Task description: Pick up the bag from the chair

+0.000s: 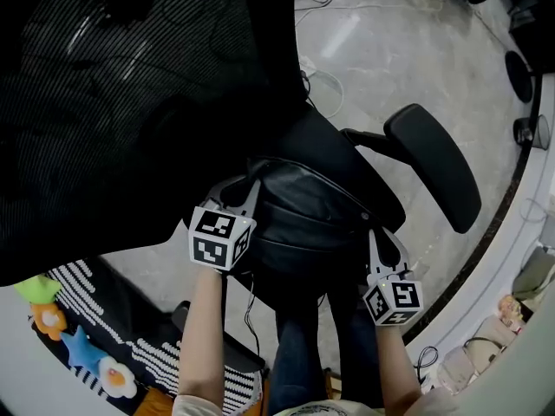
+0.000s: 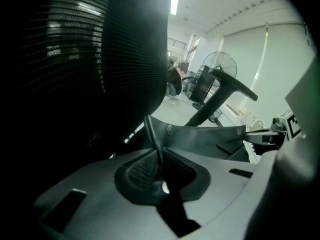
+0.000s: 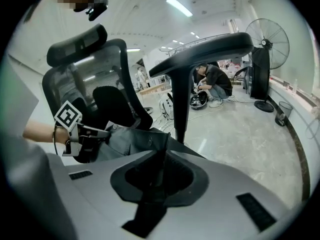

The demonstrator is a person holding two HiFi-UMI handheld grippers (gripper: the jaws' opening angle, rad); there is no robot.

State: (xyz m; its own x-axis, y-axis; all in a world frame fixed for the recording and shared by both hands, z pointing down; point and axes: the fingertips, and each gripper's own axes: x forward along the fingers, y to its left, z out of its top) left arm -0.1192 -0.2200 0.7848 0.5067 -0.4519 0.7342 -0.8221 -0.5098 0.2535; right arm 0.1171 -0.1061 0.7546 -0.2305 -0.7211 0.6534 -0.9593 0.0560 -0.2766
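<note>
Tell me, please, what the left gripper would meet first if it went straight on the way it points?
The bag itself: the left gripper is shut on its upper edge, so going on would likely push into its black panel. Beyond that stands the chair's armrest, though depth is unclear.

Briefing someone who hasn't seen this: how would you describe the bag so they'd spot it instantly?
Start at the black mesh-backed office chair. At its seat, held at either side by the left gripper and right gripper, is the bag. Its shiny black leather sets it apart from the matte mesh and the armrest.
</note>
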